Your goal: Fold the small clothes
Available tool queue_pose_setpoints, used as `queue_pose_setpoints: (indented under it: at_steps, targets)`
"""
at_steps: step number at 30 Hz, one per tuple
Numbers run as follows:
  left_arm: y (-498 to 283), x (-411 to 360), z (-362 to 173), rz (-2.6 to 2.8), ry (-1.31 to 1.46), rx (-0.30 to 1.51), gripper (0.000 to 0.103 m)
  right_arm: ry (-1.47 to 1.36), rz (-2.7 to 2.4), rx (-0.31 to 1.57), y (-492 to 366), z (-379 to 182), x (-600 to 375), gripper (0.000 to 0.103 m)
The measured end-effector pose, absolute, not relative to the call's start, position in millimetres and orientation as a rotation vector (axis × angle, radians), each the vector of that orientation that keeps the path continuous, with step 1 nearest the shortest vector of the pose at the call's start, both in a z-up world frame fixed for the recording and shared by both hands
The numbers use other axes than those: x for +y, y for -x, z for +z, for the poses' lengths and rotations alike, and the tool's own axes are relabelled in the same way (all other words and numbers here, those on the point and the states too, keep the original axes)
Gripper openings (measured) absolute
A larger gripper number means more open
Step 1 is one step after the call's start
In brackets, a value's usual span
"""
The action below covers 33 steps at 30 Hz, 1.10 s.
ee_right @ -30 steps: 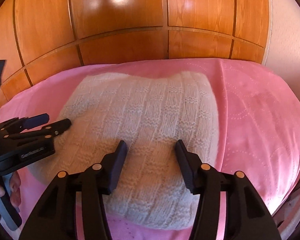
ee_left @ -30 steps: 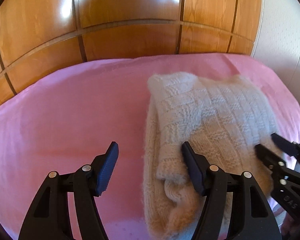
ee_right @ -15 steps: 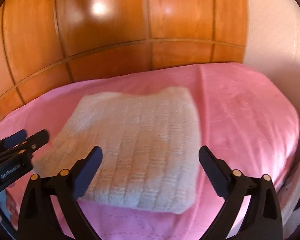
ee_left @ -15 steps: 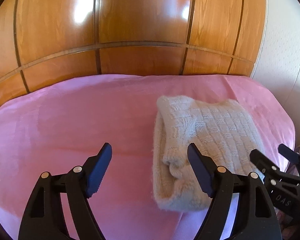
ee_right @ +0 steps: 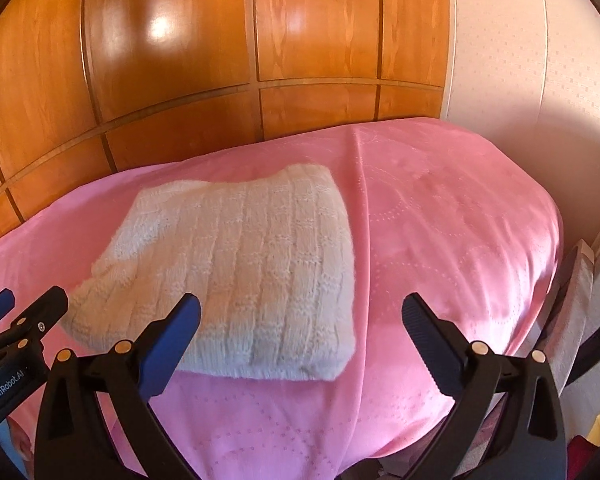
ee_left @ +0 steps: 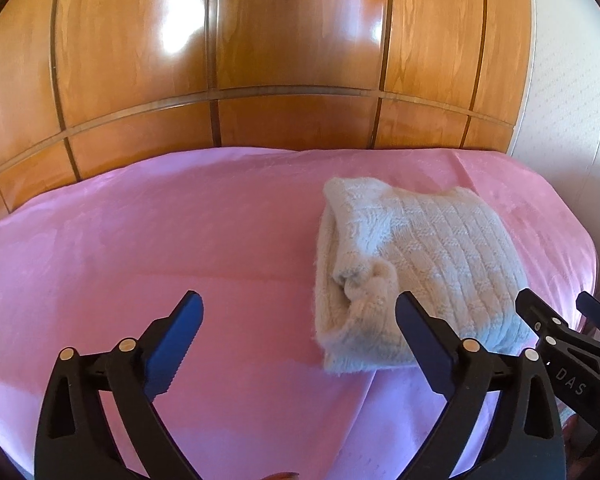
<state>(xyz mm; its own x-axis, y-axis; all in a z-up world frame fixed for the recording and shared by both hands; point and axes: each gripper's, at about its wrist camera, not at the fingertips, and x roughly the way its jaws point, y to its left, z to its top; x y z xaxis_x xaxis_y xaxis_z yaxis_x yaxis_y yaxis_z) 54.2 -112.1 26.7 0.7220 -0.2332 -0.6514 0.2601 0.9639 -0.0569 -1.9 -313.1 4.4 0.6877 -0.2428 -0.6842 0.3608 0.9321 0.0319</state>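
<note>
A cream knitted garment (ee_left: 416,264) lies folded into a thick rectangle on the pink bedspread (ee_left: 140,240). Its layered folded edge faces left in the left wrist view. My left gripper (ee_left: 298,320) hovers above and in front of the garment's near left corner, its jaws opening, nothing between them. In the right wrist view the same garment (ee_right: 244,264) sits left of centre. My right gripper (ee_right: 300,316) hangs open over its near right corner and touches nothing. Each gripper shows at the edge of the other's view: the right gripper (ee_left: 556,312) and the left gripper (ee_right: 28,312).
A glossy wooden panelled headboard (ee_left: 260,60) rises behind the bed. A pale patterned wall (ee_right: 540,60) stands to the right. The bed's right edge drops off beside a dark object (ee_right: 596,340) and some fabric. A wide bare stretch of bedspread lies left of the garment.
Both grippers have pulled back and up from the garment and opened wide. The left one's finger, earlier resting on the knit, is now off it. The garment stays folded in place.
</note>
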Motion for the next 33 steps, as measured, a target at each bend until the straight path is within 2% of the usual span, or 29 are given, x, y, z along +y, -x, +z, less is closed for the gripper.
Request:
queue_pose_setpoints:
  at_steps: [33]
  targets:
    - [-48,-115,27,-0.262,-0.062,0.701,0.099,-0.119,-0.333,0.716,4,4,-304,0.101]
